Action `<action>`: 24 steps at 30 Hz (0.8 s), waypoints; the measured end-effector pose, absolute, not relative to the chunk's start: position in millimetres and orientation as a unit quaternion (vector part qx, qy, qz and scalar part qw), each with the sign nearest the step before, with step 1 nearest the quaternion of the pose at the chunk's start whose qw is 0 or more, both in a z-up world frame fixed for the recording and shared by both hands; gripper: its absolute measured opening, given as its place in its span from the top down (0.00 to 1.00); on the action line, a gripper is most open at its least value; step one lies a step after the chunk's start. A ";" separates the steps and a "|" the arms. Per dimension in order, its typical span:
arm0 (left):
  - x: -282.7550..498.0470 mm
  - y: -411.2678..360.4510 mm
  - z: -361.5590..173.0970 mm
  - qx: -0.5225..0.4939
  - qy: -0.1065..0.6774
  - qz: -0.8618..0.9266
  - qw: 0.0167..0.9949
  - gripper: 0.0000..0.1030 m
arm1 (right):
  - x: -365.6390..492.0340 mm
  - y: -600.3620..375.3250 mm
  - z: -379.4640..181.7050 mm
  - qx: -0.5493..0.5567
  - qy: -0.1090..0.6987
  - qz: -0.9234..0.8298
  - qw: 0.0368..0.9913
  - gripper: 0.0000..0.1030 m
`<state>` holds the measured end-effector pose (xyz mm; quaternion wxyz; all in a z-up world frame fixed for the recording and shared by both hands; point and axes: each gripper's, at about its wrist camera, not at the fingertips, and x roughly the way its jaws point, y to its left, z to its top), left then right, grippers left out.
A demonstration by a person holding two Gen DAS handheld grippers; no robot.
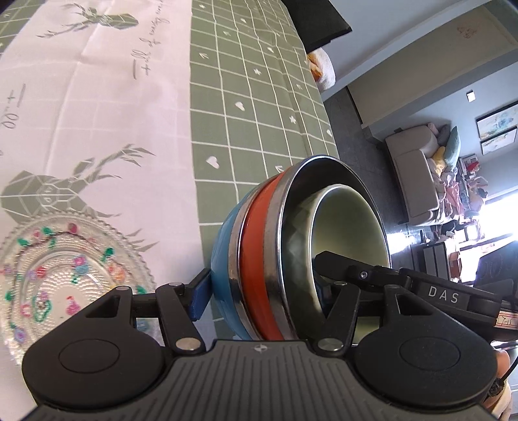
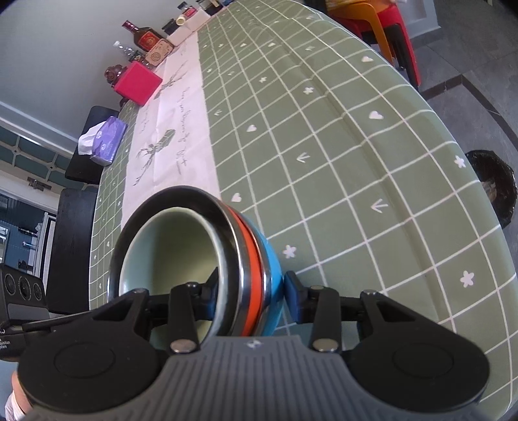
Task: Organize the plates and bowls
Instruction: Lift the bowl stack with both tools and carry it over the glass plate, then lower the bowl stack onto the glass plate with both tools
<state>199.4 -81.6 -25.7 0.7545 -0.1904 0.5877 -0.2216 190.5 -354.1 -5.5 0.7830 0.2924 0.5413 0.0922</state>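
A nested stack of bowls (image 1: 259, 259) has a blue bowl outermost, then an orange one, a steel one, and a pale green ceramic bowl (image 1: 349, 223) inside. Both grippers hold it by opposite walls over the green checked tablecloth (image 1: 252, 107). My left gripper (image 1: 262, 288) is shut on the stack, its blue pad (image 1: 199, 298) pressing the blue bowl and the other finger inside the green bowl. My right gripper (image 2: 252, 291) is shut on the same stack (image 2: 249, 259), with a blue pad (image 2: 293, 291) outside and a finger inside. A clear glass plate (image 1: 64, 275) painted with flowers lies on the cloth at lower left.
A white runner with deer prints (image 2: 171, 142) runs down the table. Bottles, a red box (image 2: 137, 82) and small boxes crowd the far end. A tissue pack (image 2: 103, 141) lies on a black stool beside the table. Red and orange chairs (image 2: 385, 22) and a black bin (image 2: 493, 184) stand beyond the table edge.
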 end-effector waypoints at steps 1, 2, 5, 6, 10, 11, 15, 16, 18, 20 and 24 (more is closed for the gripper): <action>198.8 -76.2 -22.9 -0.192 0.585 -0.218 0.757 0.34 | 191.9 -348.9 -2.9 0.290 0.541 0.097 0.784 0.63; 197.8 -71.3 -20.5 -0.193 0.582 -0.215 0.760 0.34 | 192.8 -343.6 -0.4 0.287 0.540 0.101 0.785 0.63; 194.0 -54.3 -12.4 -0.197 0.575 -0.201 0.768 0.34 | 196.3 -325.1 5.6 0.280 0.539 0.118 0.786 0.63; 193.2 -46.8 -9.6 -0.199 0.572 -0.195 0.771 0.34 | 197.5 -317.2 7.4 0.276 0.539 0.124 0.786 0.63; 187.8 -17.3 -4.4 -0.207 0.565 -0.172 0.780 0.34 | 200.4 -286.2 10.6 0.263 0.542 0.149 0.784 0.64; 185.7 -10.0 -3.8 -0.209 0.563 -0.166 0.782 0.34 | 200.7 -278.1 10.9 0.260 0.544 0.155 0.783 0.64; 177.8 18.5 -3.9 -0.217 0.559 -0.144 0.787 0.35 | 201.8 -247.4 9.3 0.248 0.551 0.178 0.777 0.64; 176.0 24.0 -4.8 -0.219 0.558 -0.140 0.788 0.34 | 201.8 -240.3 8.5 0.245 0.553 0.182 0.775 0.65; 171.9 37.1 -7.4 -0.226 0.558 -0.130 0.787 0.35 | 201.7 -226.9 6.5 0.239 0.557 0.189 0.772 0.65; 169.2 46.7 -10.9 -0.232 0.560 -0.123 0.786 0.35 | 201.0 -214.6 3.5 0.231 0.563 0.196 0.769 0.65; 164.1 60.8 -18.9 -0.245 0.561 -0.115 0.782 0.35 | 199.7 -200.1 -1.8 0.220 0.572 0.200 0.764 0.65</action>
